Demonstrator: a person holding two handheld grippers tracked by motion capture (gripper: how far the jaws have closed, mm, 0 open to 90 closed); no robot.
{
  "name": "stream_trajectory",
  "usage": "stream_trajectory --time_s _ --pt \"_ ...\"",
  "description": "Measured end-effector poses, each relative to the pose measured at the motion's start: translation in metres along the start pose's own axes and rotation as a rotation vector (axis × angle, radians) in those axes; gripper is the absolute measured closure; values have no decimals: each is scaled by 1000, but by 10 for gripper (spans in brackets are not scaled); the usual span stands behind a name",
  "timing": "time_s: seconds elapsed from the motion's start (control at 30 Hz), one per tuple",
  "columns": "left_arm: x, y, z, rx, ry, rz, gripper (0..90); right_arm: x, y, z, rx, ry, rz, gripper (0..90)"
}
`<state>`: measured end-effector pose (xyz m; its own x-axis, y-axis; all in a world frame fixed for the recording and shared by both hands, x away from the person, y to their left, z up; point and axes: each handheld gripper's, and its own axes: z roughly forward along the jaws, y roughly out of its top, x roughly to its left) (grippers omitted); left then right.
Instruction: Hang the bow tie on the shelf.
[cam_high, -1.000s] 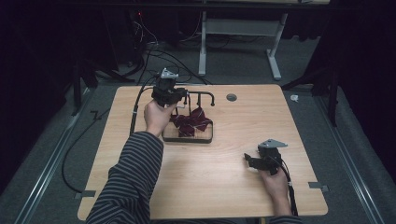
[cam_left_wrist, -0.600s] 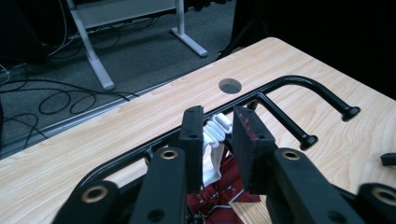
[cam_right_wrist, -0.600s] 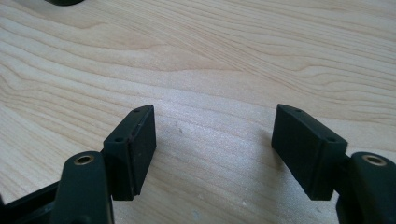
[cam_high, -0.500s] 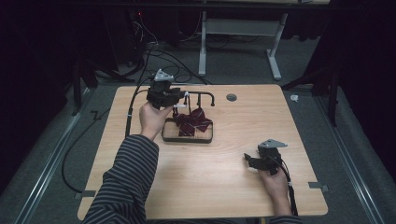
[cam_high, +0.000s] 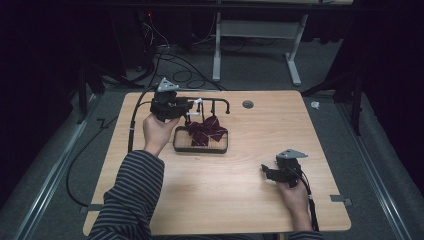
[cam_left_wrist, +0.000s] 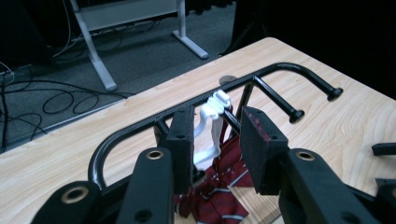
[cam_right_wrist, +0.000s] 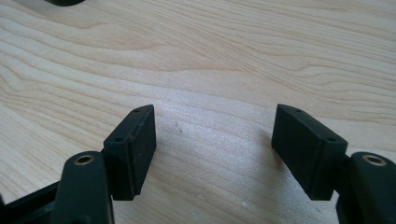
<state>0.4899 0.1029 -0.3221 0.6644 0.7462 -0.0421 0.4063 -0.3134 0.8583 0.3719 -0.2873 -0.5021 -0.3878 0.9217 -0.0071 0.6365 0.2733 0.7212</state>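
Left gripper (cam_high: 192, 106) is up at the black rack (cam_high: 215, 103) on the far-left part of the table (cam_high: 210, 190), a bit higher and further left than a second ago, when it sat lower over the tray. In the left gripper view its jaws stand partly open around the white strap (cam_left_wrist: 211, 126) of the dark red bow tie (cam_left_wrist: 219, 186), not pinching it as far as can be seen. The strap hangs on the rack bar; the bow tie (cam_high: 206, 131) droops into the wooden tray (cam_high: 200, 148) under the rack. Right gripper (cam_high: 267, 173) sits near the table's right front, unmoved, jaws wide open over bare wood, holding nothing.
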Motion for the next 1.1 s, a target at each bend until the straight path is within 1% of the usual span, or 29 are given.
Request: stream_trajectory --time_s 0.13,0.23,0.3,0.37,0.5,0.67,0.7,0.77,0.9,1.03,1.1 --pt "-1 -5 -7 -13 0 -3 651 0 0 0 0 -1 -2 321" --pt "1 -11 -11 -10 2 -6 650 0 0 0 0 -1 -2 321" --pt "2 -12 -12 -6 1 -8 651 0 0 0 -1 -1 -2 321" --pt "2 -14 -14 -18 2 -18 650 0 0 0 0 -1 -2 321" --pt "1 -18 -18 -27 1 -19 651 0 0 0 -1 -2 -3 321" --pt "1 -23 -22 -24 0 -18 649 0 0 0 0 -2 -1 322" --pt "1 -25 -23 -31 -3 -26 649 0 0 0 -1 -2 -3 321" --pt "1 -28 -26 -30 -6 -29 649 0 0 0 0 -2 -2 321" --pt "3 -38 -32 -45 -26 -64 648 0 0 0 -1 -2 -3 321" --pt "4 -46 -38 -42 -19 -73 647 0 0 0 0 -3 -2 320" --pt "6 -49 -42 -49 -19 -82 648 0 0 0 0 -3 -3 320"
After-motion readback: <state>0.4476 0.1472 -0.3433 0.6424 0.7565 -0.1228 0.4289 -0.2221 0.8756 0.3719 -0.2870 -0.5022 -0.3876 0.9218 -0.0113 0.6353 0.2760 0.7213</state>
